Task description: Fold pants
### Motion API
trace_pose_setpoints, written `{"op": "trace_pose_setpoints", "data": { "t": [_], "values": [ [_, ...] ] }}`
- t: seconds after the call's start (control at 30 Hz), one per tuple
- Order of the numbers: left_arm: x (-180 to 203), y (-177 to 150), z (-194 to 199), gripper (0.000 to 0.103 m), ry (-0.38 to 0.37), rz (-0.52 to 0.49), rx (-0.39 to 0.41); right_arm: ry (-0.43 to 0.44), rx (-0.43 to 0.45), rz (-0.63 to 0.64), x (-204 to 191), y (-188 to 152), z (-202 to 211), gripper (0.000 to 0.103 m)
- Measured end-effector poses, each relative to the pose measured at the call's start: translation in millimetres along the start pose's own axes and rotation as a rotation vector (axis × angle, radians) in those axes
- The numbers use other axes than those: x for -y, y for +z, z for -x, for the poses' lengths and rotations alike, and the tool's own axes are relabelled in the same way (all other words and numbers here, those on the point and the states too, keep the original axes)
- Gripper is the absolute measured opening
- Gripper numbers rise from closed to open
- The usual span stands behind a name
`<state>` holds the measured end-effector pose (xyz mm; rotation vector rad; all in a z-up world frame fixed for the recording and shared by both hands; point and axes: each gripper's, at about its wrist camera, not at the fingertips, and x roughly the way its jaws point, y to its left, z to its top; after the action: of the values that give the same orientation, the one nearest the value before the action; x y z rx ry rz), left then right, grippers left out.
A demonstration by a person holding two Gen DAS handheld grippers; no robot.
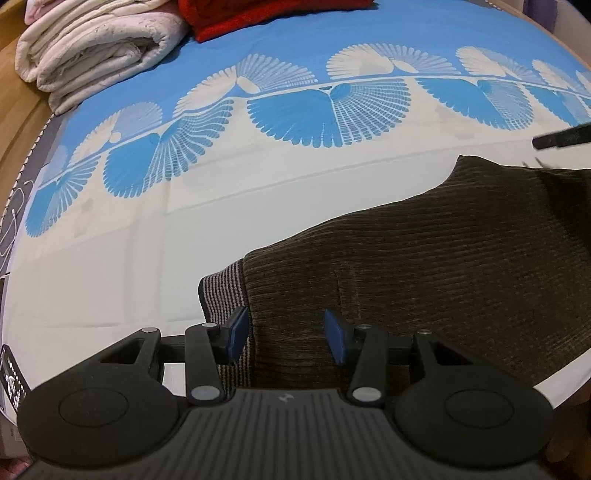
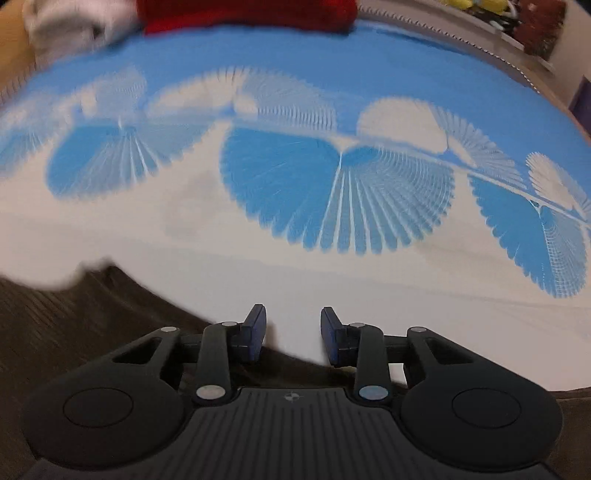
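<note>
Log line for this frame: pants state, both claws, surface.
pants: brown corduroy, flat on bed sheet | left claw: open over waistband edge, no grip | right claw: open, empty, past pants edge

**Colours and patterns on the bed**

Dark brown ribbed corduroy pants (image 1: 443,258), with a brown-and-cream striped inner waistband (image 1: 221,295). The bedsheet (image 1: 110,277) is white near the camera and bright blue farther away, with a row of blue and white fan shapes between. A cream folded blanket (image 1: 96,44). A red cloth (image 1: 266,14). Black grippers with blue pads (image 1: 238,334).
</note>
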<state>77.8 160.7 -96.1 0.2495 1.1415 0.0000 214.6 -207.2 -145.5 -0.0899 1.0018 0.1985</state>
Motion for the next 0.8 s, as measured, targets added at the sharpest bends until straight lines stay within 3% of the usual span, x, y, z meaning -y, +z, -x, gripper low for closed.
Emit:
{"op": "trace_pose_setpoints", "data": {
  "t": [0.13,0.23,0.3,0.33,0.4,0.43,0.47,0.63,0.7,0.8],
  "values": [
    [-0.4,-0.1,-5.7,0.05,-0.024,0.008,-0.022,0.157,0.05,-0.009,14.4,-0.2,31.3,0.036],
    [1.4,-2.6,-18.5,0.056,-0.06,0.005,-0.058,0.263,0.007,-0.023,31.2,-12.3,45.9,0.041],
    [1.1,-10.2,-37.9,0.057,-0.037,-0.009,-0.145,0.268,-0.069,0.003,38.8,-29.9,52.0,0.051],
    [1.0,-16.7,-48.7,0.057,-0.004,-0.026,-0.197,0.208,-0.14,0.039,45.5,-43.4,48.7,0.053],
    [3.9,-21.5,-50.6,0.057,0.015,-0.061,-0.197,-0.001,-0.294,0.086,67.6,-73.1,39.2,0.051],
    [5.3,-21.0,-47.7,0.058,0.019,-0.06,-0.188,-0.127,-0.356,0.068,90.1,-88.9,36.9,0.053],
    [7.1,-20.4,-43.6,0.058,0.023,-0.055,-0.179,-0.197,-0.355,-0.004,118.2,-98.7,44.9,0.055],
    [26.9,-14.2,-14.7,0.061,0.029,-0.119,-0.044,-0.31,-0.047,-0.516,244.7,-140.1,139.4,0.054],
    [37.2,-9.4,-0.8,0.061,0.043,-0.127,0.03,-0.351,0.055,-0.634,277.9,-167.3,175.6,0.054],
    [47.0,-2.1,33.6,0.061,-0.023,-0.064,0.166,-0.389,0.147,-0.77,317.9,-206.8,216.7,0.054]
  ]
}}
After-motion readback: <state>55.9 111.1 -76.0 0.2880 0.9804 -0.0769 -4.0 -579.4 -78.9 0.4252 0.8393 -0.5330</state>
